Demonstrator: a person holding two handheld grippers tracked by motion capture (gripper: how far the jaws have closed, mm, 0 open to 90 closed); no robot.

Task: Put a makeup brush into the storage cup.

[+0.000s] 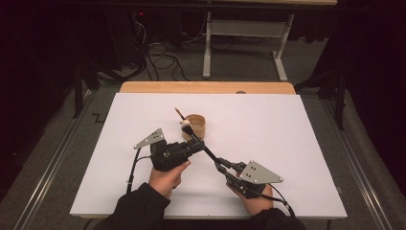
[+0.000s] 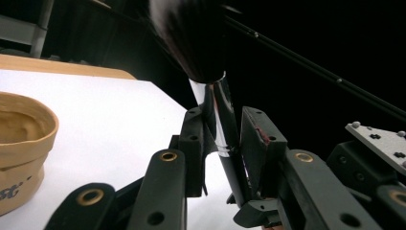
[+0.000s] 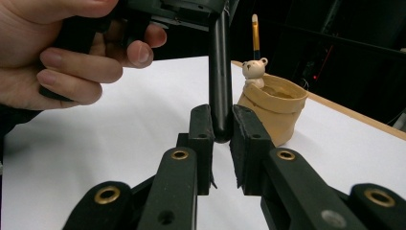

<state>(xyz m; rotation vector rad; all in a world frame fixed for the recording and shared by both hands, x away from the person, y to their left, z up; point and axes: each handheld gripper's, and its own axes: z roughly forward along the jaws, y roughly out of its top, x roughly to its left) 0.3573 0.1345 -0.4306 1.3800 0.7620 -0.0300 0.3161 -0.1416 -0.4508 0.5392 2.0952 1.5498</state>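
A make-up brush [image 1: 205, 147] with a black handle, a silver ferrule [image 2: 218, 120] and dark bristles [image 2: 191, 38] is held level between both grippers above the white tabletop. My left gripper [image 1: 194, 143] is shut on the brush at the ferrule, with the pads on either side of it [image 2: 222, 132]. My right gripper [image 1: 221, 165] is shut on the rounded end of the handle [image 3: 219, 72], which sits between its pads [image 3: 221, 129]. Just beyond the bristles stands a tan pot [image 1: 196, 125].
The tan pot [image 3: 273, 108] holds a small white bear figure [image 3: 253, 71] and a thin brush stick [image 1: 179, 113]. The white board [image 1: 287, 134] covers a wooden table whose far edge [image 1: 206, 87] shows. Beyond it are cables and a desk frame [image 1: 244, 28] on the floor.
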